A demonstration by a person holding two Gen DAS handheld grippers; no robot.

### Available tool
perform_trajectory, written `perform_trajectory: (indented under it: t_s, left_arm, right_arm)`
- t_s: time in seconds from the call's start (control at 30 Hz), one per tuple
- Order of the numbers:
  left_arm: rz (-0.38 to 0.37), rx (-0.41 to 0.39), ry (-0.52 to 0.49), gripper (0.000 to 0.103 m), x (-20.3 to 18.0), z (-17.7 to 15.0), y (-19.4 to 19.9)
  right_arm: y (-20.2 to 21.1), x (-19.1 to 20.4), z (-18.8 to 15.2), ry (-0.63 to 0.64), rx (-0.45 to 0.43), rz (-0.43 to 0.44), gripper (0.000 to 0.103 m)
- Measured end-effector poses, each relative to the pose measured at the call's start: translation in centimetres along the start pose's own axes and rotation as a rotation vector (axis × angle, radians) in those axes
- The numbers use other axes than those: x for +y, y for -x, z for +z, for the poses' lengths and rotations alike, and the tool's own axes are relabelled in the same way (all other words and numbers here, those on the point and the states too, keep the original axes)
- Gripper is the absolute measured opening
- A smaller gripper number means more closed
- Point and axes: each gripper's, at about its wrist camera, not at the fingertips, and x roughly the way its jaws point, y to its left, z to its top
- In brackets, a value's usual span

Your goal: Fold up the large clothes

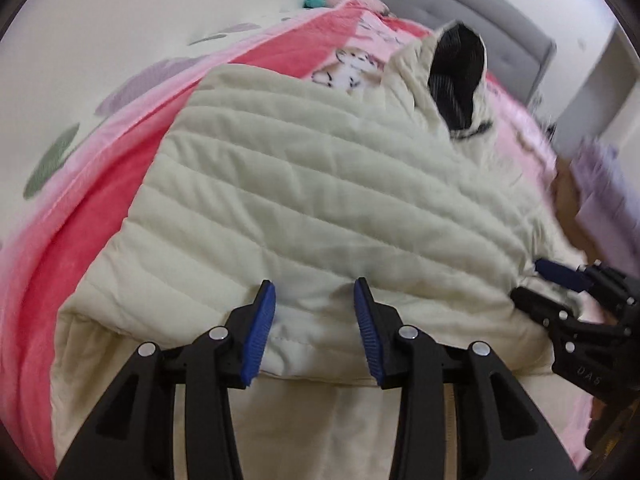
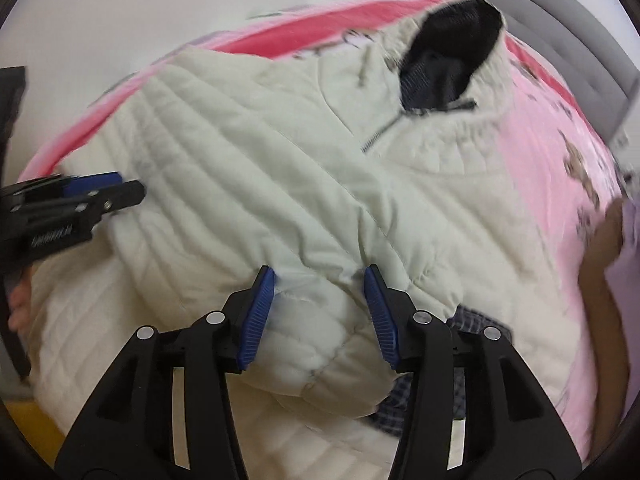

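Note:
A cream quilted jacket lies folded on a pink blanket on the bed. Its collar with dark lining points to the far end. My left gripper stands open over the jacket's near folded edge, fabric lying between its blue pads. To the right my right gripper rests at the jacket's right edge. In the right wrist view the jacket bulges up between the open jaws of my right gripper. The left gripper shows at the left edge.
A grey padded headboard closes the far end of the bed. A person's arm in a lilac sleeve is at the right. Checked fabric peeks from under the jacket. A small teal object lies near the headboard.

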Motion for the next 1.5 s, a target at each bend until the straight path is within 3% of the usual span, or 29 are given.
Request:
perform_trajectory:
  t_s: [0.13, 0.27, 0.33, 0.4, 0.43, 0.5, 0.53, 0.6, 0.67, 0.77, 0.97, 1.03, 1.2, 1.33, 1.47, 1.5]
  left_arm:
    - [0.031, 0.036, -0.027, 0.04, -0.4, 0.1, -1.9]
    - [0.041, 0.034, -0.057, 0.04, -0.7, 0.4, -1.4]
    - [0.03, 0.0, -0.053, 0.04, -0.6, 0.1, -0.3]
    - [0.029, -0.044, -0.057, 0.041, -0.9, -0.2, 0.9]
    - [0.039, -0.06, -0.065, 0.041, -1.2, -0.3, 1.9]
    - [0.026, -0.105, -0.06, 0.041, -2.0, -0.5, 3.6]
    - [0.023, -0.132, -0.061, 0.041, -2.5, -0.6, 4.4]
    - [0.008, -0.187, -0.084, 0.041, -4.1, -0.8, 5.7]
    - [-0.023, -0.202, -0.168, 0.041, -7.0, -0.6, 5.8]
    - [-0.083, -0.142, -0.226, 0.041, -9.6, -0.3, 3.8]
    - [-0.083, 0.002, -0.193, 0.041, -9.8, -0.4, -1.0]
    - [-0.081, -0.001, -0.191, 0.041, -9.5, -0.8, -1.3]
    - [-0.014, -0.007, -0.216, 0.042, -10.1, -1.6, -2.2]
    - [0.015, -0.023, -0.216, 0.043, -10.3, -1.6, -2.5]
    - [0.054, -0.063, -0.238, 0.055, -10.4, -1.7, -1.5]
    - [0.051, -0.075, -0.241, 0.056, -10.3, -1.8, -1.0]
  right_arm:
    - [-1.9, -0.1, -1.5, -0.023, -0.055, -0.036, 0.045]
    - [-0.9, -0.8, -1.6, -0.058, -0.107, 0.025, 0.047]
    - [1.4, -1.3, -1.3, -0.098, -0.145, 0.088, 0.053]
    - [4.3, -1.7, -1.5, -0.133, -0.234, 0.079, 0.069]
    - [6.6, -2.0, -2.0, -0.149, -0.32, 0.045, 0.069]
    - [8.6, -2.6, -2.7, -0.183, -0.373, 0.032, 0.066]
    - [9.2, -3.4, -3.2, -0.228, -0.365, 0.037, 0.062]
    - [9.1, -4.5, -3.8, -0.283, -0.336, 0.07, 0.039]
    - [8.1, -5.6, -4.7, -0.346, -0.3, 0.115, 0.033]
    - [6.9, -6.3, -5.3, -0.379, -0.282, 0.132, 0.033]
    - [2.7, -6.0, -6.7, -0.415, -0.112, 0.146, 0.032]
    - [1.9, -6.5, -7.1, -0.474, -0.098, 0.174, 0.033]
    - [-0.6, -6.7, -7.7, -0.48, -0.082, 0.177, 0.034]
    - [-1.2, -7.5, -7.9, -0.516, -0.095, 0.234, 0.036]
    - [1.2, -9.2, -9.1, -0.587, -0.152, 0.324, 0.054]
    - [2.5, -9.6, -9.8, -0.591, -0.185, 0.312, 0.055]
